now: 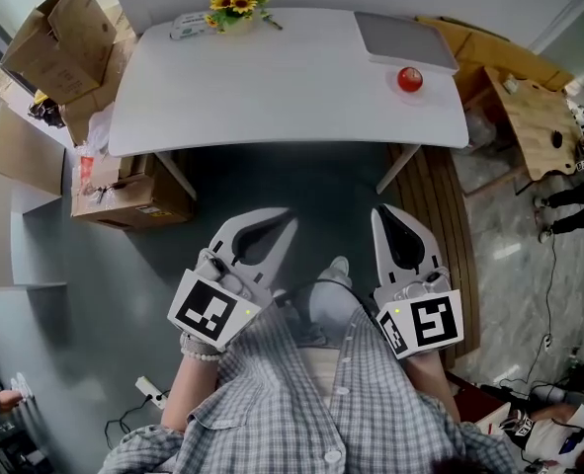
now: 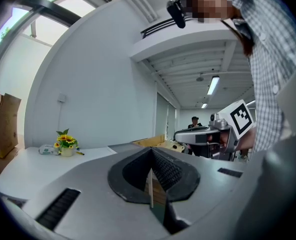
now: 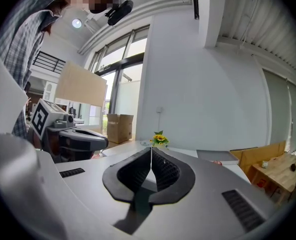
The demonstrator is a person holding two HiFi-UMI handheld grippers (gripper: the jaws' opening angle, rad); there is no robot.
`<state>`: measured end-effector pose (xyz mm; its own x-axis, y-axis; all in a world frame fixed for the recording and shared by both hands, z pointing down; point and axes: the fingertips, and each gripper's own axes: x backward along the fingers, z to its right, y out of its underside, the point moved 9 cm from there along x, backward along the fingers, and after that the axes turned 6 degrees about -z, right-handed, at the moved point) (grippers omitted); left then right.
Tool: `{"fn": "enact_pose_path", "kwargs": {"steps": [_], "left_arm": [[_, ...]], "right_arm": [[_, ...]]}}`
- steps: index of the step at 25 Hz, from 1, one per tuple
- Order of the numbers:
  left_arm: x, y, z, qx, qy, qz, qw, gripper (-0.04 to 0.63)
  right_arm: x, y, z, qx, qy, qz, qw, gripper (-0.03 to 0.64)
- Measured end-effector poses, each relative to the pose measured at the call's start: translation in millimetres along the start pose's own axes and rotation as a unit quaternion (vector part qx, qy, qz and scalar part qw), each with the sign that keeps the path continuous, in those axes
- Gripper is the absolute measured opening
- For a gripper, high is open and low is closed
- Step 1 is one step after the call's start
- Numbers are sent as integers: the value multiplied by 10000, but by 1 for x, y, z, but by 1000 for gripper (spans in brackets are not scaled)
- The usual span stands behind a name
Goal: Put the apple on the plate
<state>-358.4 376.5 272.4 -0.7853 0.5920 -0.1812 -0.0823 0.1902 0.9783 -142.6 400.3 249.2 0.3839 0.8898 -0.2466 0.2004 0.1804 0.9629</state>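
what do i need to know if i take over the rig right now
Left gripper: jaws shut, empty, held close to the person's body, short of the table.
Right gripper: also shut and empty, also short of the table.
Small round red apple: on the white table, beside the near edge of the flat grey rectangular plate.
Done: nothing yet.
Left: reach the apple, probably with the right gripper, grasp it, set it on the plate.
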Motion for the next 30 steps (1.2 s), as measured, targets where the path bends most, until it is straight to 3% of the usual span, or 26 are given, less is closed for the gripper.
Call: {"fn": "enact_pose_path", "kwargs": {"steps": [10,17,30], "left_arm": [[-76,-16,2,75,167,-159,9997,9],[-142,-40,9,-159,344,-109,9992,9],[-238,-67,26,-238,63,-154,9996,9]], "right_arm": [[-21,10,67,-99,-139,-112,9998,23],[-29,6,126,-42,-91,-100,9999,23],[-46,7,228,122,-333,-47,9994,23]]}}
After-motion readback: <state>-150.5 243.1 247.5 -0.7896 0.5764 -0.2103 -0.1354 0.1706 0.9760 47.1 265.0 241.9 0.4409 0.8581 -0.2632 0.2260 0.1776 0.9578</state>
